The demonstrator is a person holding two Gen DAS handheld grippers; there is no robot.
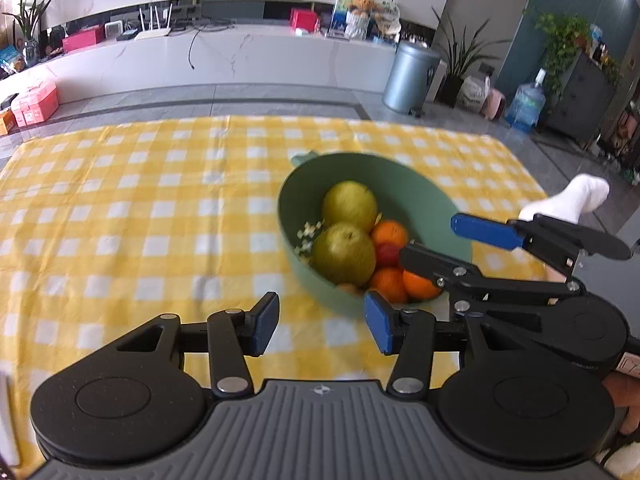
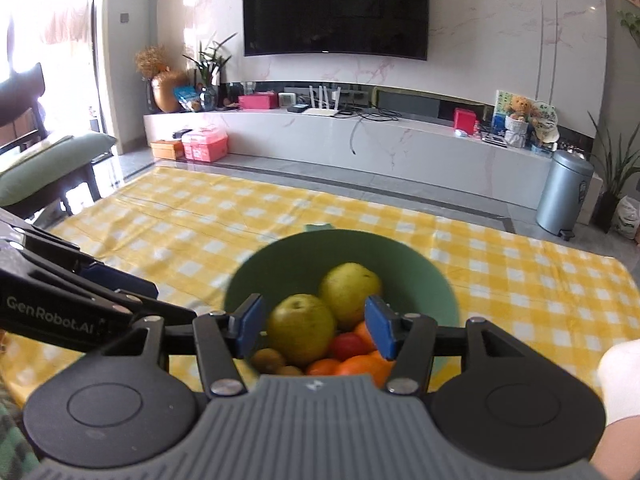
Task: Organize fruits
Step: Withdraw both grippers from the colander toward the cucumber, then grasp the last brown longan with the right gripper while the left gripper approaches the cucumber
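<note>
L gripper (image 1: 322,322): jaws apart, nothing held, hovering over yellow check cloth (image 1: 120,208), short of the bowl. Green bowl (image 1: 416,196) lies fwd and to its right, apart from its tips. Bowl holds two pears, oranges (image 1: 389,233), a red fruit, kiwis at near rim per R view. R gripper (image 2: 312,328): jaws apart, empty, hanging above bowl's near rim. Near pear (image 2: 301,329) sits straight ahead between the pads (image 2: 249,329), not touched, stem end up. Judgement: R is the nearer tool; a short drop fwd then close takes the near pear.
</note>
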